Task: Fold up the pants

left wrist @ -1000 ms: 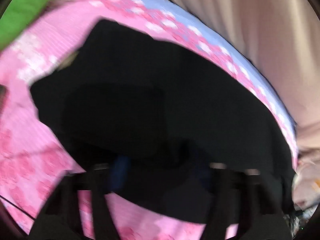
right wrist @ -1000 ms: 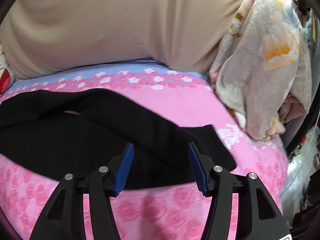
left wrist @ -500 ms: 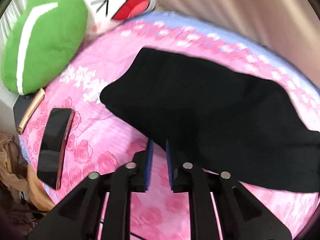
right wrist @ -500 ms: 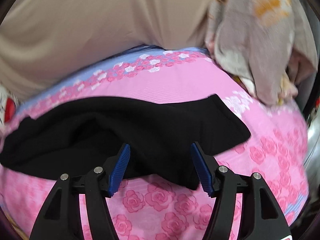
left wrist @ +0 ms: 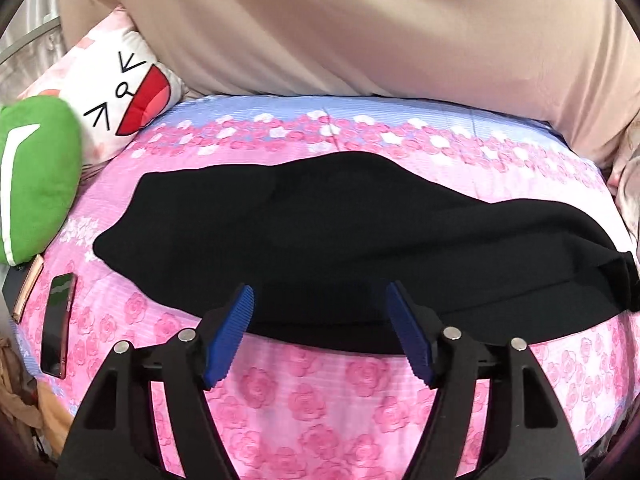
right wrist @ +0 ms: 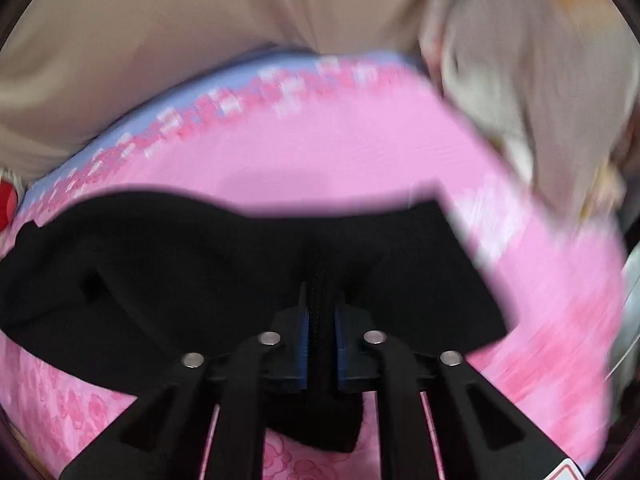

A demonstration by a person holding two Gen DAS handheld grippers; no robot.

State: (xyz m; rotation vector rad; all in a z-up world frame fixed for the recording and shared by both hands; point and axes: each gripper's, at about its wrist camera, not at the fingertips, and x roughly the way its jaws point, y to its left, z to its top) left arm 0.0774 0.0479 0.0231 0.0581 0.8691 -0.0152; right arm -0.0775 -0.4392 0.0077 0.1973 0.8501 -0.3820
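Black pants (left wrist: 320, 236) lie stretched across a pink rose-print bedsheet (left wrist: 312, 408). In the left wrist view my left gripper (left wrist: 320, 312) hovers above the pants' near edge; its jaws are opening and nothing is pinched between the blue pads (left wrist: 228, 336). The right wrist view is blurred by motion. There my right gripper (right wrist: 320, 316) is shut on a bunched fold of the black pants (right wrist: 200, 264) near their right end, with cloth squeezed between the pads.
A green cushion (left wrist: 36, 176) and a white cartoon-face pillow (left wrist: 128, 96) lie at the left. A phone (left wrist: 58, 324) rests near the bed's left edge. A beige curtain (left wrist: 360, 28) hangs behind. A floral cloth (right wrist: 532, 80) hangs at the right.
My left gripper let go of the pants, pulled back and up, and its jaws spread apart. My right gripper moved onto the pants' right end and closed on the cloth.
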